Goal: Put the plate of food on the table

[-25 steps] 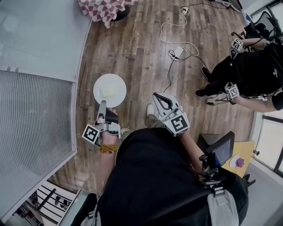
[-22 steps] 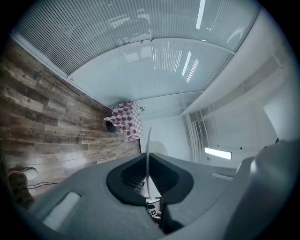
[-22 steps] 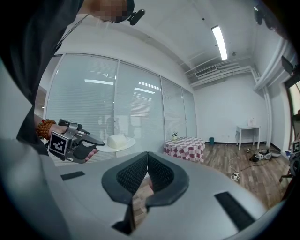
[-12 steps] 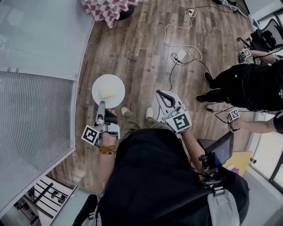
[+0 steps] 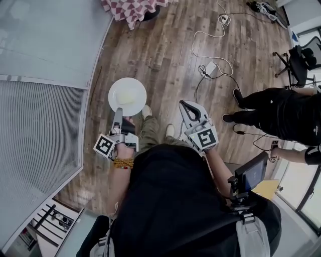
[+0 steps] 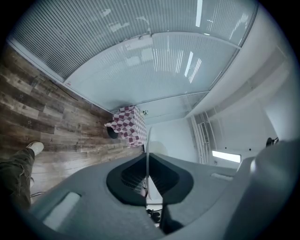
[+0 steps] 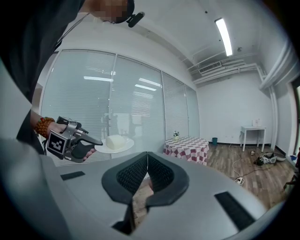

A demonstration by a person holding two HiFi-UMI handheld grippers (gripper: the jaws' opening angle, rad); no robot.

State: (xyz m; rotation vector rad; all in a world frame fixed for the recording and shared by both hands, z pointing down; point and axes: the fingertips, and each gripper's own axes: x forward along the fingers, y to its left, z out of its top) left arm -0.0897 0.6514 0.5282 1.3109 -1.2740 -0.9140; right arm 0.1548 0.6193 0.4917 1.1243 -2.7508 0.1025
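A white plate [image 5: 127, 96] carries a pale block of food [image 5: 125, 99]. My left gripper [image 5: 119, 111] is shut on its near rim and holds it level over the wooden floor. In the left gripper view the plate [image 6: 148, 140] stands edge-on, pinched between the jaws. The right gripper [image 5: 184, 104] hangs beside it, shut and empty. In the right gripper view its jaws meet, and the plate [image 7: 114, 145] with the food [image 7: 115, 140] shows at the left. A table with a red-and-white checked cloth [image 5: 131, 9] stands ahead, and shows again as the table [image 7: 186, 147].
A glass partition [image 5: 45, 50] runs along the left. White cables and a power strip [image 5: 209, 68] lie on the floor at the right. Another person in black [image 5: 281, 113] and an office chair [image 5: 297, 59] are further right. A small white table [image 7: 253, 133] stands by the far wall.
The carrier has walked forward, so the checked table shows more at the top. The plate stays in the left gripper. The person at the right has shifted lower and further right.
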